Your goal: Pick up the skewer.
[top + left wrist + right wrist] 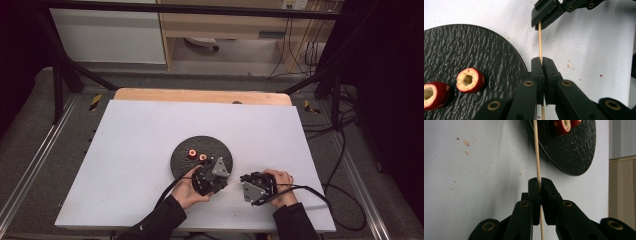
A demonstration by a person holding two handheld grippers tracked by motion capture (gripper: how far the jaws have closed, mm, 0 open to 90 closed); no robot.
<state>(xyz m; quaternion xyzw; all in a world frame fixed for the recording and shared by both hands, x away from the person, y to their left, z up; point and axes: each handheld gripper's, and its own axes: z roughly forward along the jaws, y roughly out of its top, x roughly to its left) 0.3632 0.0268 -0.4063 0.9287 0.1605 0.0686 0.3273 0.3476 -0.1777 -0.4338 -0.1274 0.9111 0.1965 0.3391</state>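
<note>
1. The left gripper (541, 65) has its jaws pressed together on a thin wooden skewer (540, 42), which passes between them and runs on toward 12 o'clock in the left gripper view.
2. At the top of that view the right gripper (544, 18) pinches the same skewer farther along (both grippers hold one stick).
3. In the right gripper view the jaws are likewise clamped on the skewer (537, 152).
4. A round black plate (186, 155) sits on the white table (135, 150), at about 11 o'clock from the person's left hand (186, 192).
5. Two hollowed strawberries (470, 80) lie on the plate, close together, cut ends showing.
6. In the high view both hands sit near the table's front edge, the right hand (282, 187) at 3 o'clock from the left.
</note>
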